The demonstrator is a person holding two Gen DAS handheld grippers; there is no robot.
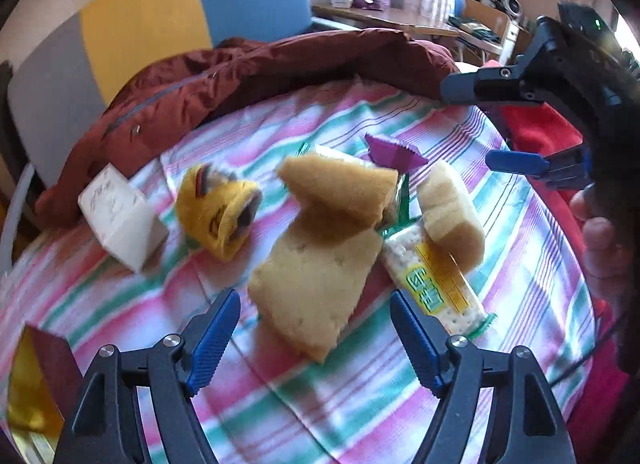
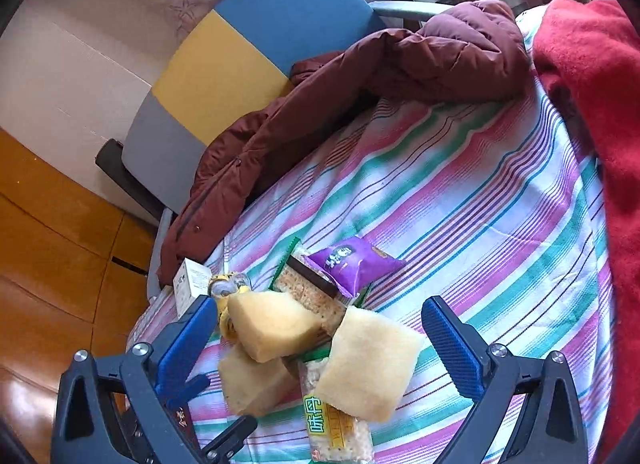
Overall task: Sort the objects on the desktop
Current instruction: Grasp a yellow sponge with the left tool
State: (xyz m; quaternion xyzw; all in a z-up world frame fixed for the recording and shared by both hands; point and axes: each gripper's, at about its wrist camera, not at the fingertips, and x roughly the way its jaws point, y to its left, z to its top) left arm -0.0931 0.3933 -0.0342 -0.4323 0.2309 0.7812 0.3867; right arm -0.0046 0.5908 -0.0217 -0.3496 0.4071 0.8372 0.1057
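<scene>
On the striped bed sheet [image 1: 360,404] lay, left to right, a white box [image 1: 120,216], a yellow plush toy [image 1: 220,216], three bread pieces with the nearest [image 1: 312,288] foremost, a cracker pack [image 1: 432,284] and a purple packet [image 1: 394,152]. Your left tongs [image 1: 316,332] were spread wide and empty, framing that nearest bread. Your right tongs [image 2: 316,344] hung equally wide, empty, above the pile. You seemed to be approaching a first pick; next, lower and close.

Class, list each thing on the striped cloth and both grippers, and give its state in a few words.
Left gripper: open, empty.
Right gripper: open, empty.
Sponge pieces: piled, overlapping.
Cracker pack: sealed, partly under sponge.
Purple packet: sealed, on crackers.
White box: closed, tilted.
Yellow toy: on its side.
</scene>
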